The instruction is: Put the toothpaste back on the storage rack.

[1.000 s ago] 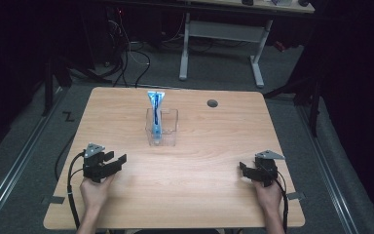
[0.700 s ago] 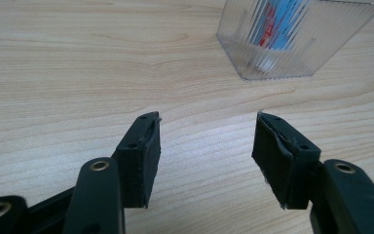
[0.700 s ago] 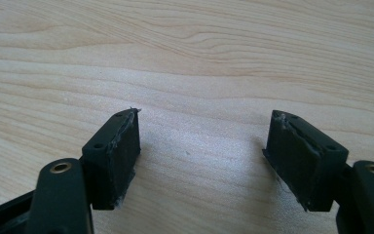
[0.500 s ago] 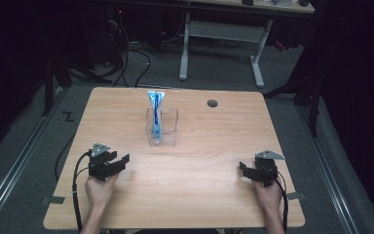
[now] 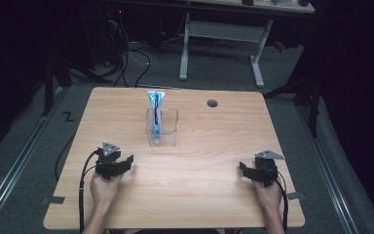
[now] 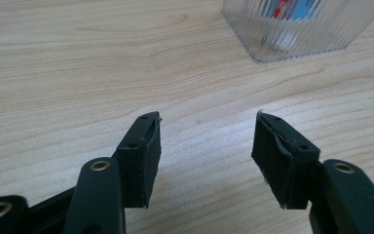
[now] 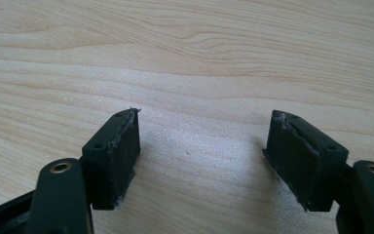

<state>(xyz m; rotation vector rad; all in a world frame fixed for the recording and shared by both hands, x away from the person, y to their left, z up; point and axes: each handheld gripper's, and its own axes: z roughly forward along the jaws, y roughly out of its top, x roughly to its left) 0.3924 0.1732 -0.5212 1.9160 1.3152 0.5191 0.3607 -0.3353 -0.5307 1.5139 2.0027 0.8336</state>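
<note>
One clear ribbed plastic container (image 5: 161,127) stands mid-counter (image 5: 199,195), holding an upright blue-and-white tube (image 5: 155,117). Left tool (image 5: 121,163) and right tool (image 5: 247,171) both gape wide, gripping nothing, well apart from it.

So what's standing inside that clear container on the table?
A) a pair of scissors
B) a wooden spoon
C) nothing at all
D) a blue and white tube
D: a blue and white tube stands upright in the clear container, poking out above its rim.
</note>
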